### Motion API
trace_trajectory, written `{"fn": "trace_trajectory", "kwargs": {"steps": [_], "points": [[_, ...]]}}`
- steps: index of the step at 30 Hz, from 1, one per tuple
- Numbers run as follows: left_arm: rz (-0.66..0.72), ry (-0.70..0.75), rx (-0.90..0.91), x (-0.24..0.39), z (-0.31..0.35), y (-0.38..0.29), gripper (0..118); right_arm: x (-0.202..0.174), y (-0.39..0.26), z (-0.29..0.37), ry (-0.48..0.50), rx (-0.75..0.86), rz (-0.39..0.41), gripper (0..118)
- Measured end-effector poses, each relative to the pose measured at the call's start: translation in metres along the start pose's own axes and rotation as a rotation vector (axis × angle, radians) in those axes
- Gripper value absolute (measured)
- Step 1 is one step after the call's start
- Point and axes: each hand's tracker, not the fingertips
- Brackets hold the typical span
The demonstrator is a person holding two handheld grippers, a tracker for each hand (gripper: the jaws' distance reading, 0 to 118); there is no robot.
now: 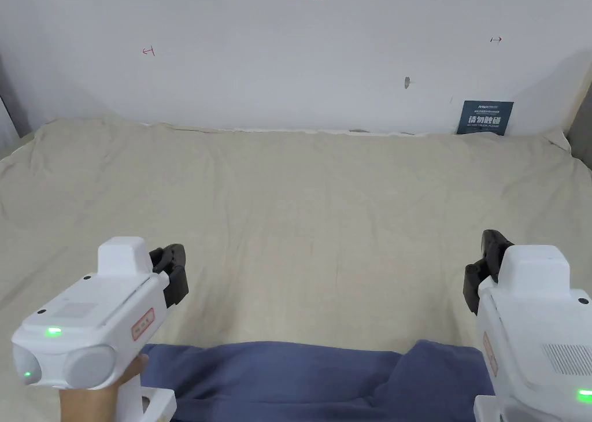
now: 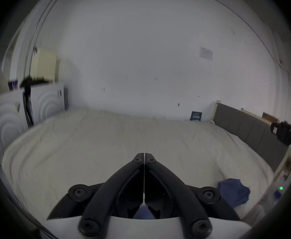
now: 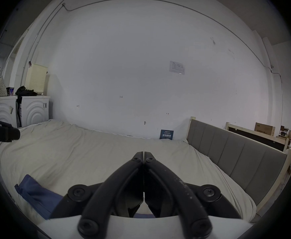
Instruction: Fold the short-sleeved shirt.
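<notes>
We are holding both grippers up over the bed, and judging from how things lie, we are standing at the very start: the blue short-sleeved shirt (image 1: 300,377) is lying in a loose, rumpled band along the near edge of the mattress, below and between our two tools, with nothing folded yet. The left gripper (image 1: 173,270) is hovering above the shirt's left end, its jaws pressed together and pinching nothing, as its own view (image 2: 144,154) is showing plainly. The right gripper (image 1: 488,267) is hovering over the shirt's right end, where the cloth is bunching into a soft hump; its jaws are likewise closed on empty air (image 3: 144,154).

The next move, as we are reading it, is calling for both tools to part their jaws, dip down to the cloth and take hold of two matching spots, probably shoulders or hem corners, so we can pull the shirt out flat on the open part of the bed before any fold.

The beige bedsheet (image 1: 300,221) is lying wrinkled but bare ahead of us, giving soft ground. A white wall (image 1: 289,53) is backing the bed, with a small dark sign (image 1: 484,118) leaning at its foot. A grey padded headboard (image 3: 236,154) is running along the right side, and white washing machines (image 3: 32,110) are standing off to the left
</notes>
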Motion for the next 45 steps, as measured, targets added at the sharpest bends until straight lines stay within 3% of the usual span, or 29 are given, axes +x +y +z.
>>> {"fn": "trace_trajectory", "kwargs": {"steps": [8, 13, 15, 17, 18, 19, 24, 28, 31, 34, 37, 41, 45], "points": [[0.383, -0.129, -0.415, -0.094, -0.032, -0.045, 2, -0.009, -0.011, -0.015, 0.015, -0.062, 0.024, 2], [0.458, -0.144, -0.56, -0.124, -0.037, -0.079, 7, -0.016, -0.021, -0.026, 0.023, -0.114, 0.027, 2], [0.466, -0.148, -0.594, -0.123, -0.036, -0.087, 35, -0.019, -0.026, -0.031, 0.028, -0.139, 0.033, 2], [0.52, -0.156, -0.638, -0.135, -0.042, -0.098, 88, -0.023, -0.029, -0.034, 0.033, -0.156, 0.035, 2], [0.546, -0.168, -0.653, -0.141, -0.046, -0.101, 103, -0.024, -0.031, -0.036, 0.035, -0.164, 0.038, 2], [0.56, -0.174, -0.652, -0.138, -0.045, -0.103, 109, -0.025, -0.032, -0.037, 0.036, -0.172, 0.043, 2], [0.624, -0.189, -0.657, -0.132, -0.049, -0.107, 104, -0.032, -0.041, -0.047, 0.048, -0.214, 0.056, 2], [0.627, -0.187, -0.677, -0.154, -0.067, -0.128, 59, -0.035, -0.045, -0.052, 0.051, -0.233, 0.068, 2], [0.567, -0.181, -0.67, -0.154, -0.071, -0.133, 44, -0.034, -0.047, -0.054, 0.054, -0.247, 0.068, 2], [0.545, -0.176, -0.678, -0.152, -0.076, -0.134, 14, -0.032, -0.048, -0.054, 0.051, -0.255, 0.068, 2], [0.521, -0.173, -0.675, -0.15, -0.078, -0.136, 10, -0.028, -0.049, -0.054, 0.049, -0.263, 0.061, 2], [0.384, -0.15, -0.639, -0.135, -0.066, -0.12, 9, -0.023, -0.046, -0.052, 0.045, -0.259, 0.056, 2], [0.365, -0.148, -0.597, -0.138, -0.051, -0.096, 8, -0.017, -0.041, -0.049, 0.044, -0.245, 0.049, 2]]}}
